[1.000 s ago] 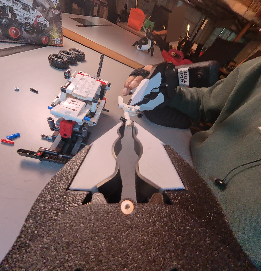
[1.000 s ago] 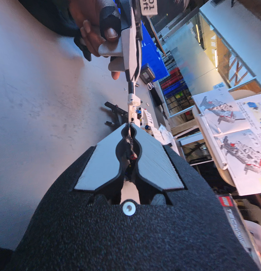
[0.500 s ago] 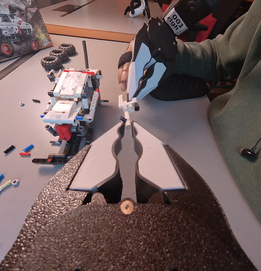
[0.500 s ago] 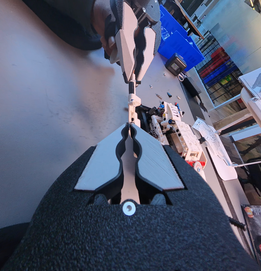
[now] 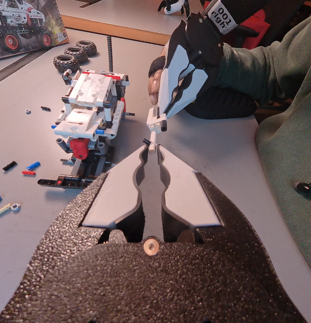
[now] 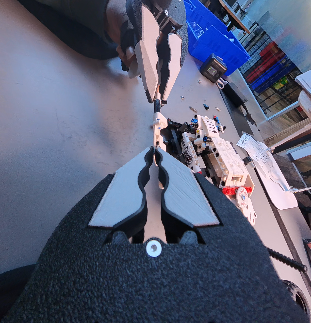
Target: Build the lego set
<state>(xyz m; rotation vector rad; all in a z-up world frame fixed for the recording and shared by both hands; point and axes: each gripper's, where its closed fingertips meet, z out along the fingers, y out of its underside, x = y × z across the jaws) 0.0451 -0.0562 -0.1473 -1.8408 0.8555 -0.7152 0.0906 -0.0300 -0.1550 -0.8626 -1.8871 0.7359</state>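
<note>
**Both hand-held grippers clamp one small white piece above the table**

The left hand-held gripper (image 5: 152, 148) pinches the thin white peg end of a small white lego sub-assembly (image 5: 155, 124), its fingertips closed tight around it. The right hand-held gripper (image 5: 162, 115) comes down from above and grasps the other end of the same piece, its tips closed on a flat white part. In the right wrist view the piece (image 6: 158, 132) runs as a narrow white beam from the right gripper (image 6: 154, 150) to a black pin, which enters the tips of the left gripper (image 6: 157, 97). The piece is held in the air over the grey table (image 5: 203, 157), between the two grippers.

Just to the left of it, on the table, stands the half-built truck (image 5: 91, 111), white with black beams and a red block at its near end. Three black tyres (image 5: 74, 52) lie beyond the truck, near the set's box (image 5: 25, 24). Loose pins, blue (image 5: 33, 165), red (image 5: 28, 172) and black (image 5: 9, 165), lie well apart from the truck on the left. A green sleeve (image 5: 273, 70) fills the right side.
</note>
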